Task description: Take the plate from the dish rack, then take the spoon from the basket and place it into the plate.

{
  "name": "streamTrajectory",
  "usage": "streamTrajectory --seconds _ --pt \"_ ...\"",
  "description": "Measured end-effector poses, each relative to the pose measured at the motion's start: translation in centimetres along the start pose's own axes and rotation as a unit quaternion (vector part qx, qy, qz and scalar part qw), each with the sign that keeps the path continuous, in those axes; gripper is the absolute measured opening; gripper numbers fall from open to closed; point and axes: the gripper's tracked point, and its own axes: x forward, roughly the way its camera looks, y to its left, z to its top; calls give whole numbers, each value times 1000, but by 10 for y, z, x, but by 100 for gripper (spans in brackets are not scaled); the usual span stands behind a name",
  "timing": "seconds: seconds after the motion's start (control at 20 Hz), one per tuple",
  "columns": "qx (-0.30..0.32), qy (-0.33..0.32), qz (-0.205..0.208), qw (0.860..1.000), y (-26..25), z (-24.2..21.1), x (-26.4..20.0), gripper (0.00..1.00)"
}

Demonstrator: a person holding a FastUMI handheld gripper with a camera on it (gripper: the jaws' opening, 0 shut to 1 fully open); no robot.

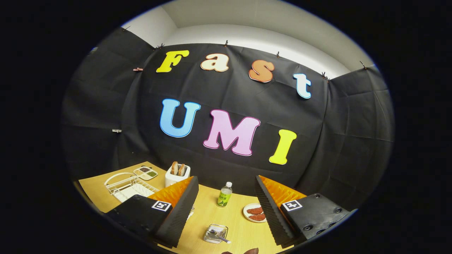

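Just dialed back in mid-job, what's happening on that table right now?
The hand-held gripper hangs open above the wooden table, holding nothing. The spoon lies in the small basket between the fingers. The white dish rack stands beyond the left finger, by the toaster. A bottle stands ahead.
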Motion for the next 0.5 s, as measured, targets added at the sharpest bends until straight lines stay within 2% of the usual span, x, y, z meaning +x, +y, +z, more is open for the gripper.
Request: streamTrajectory --seconds 0.5 --pt "24 33 14 999 34 -9 21 98"
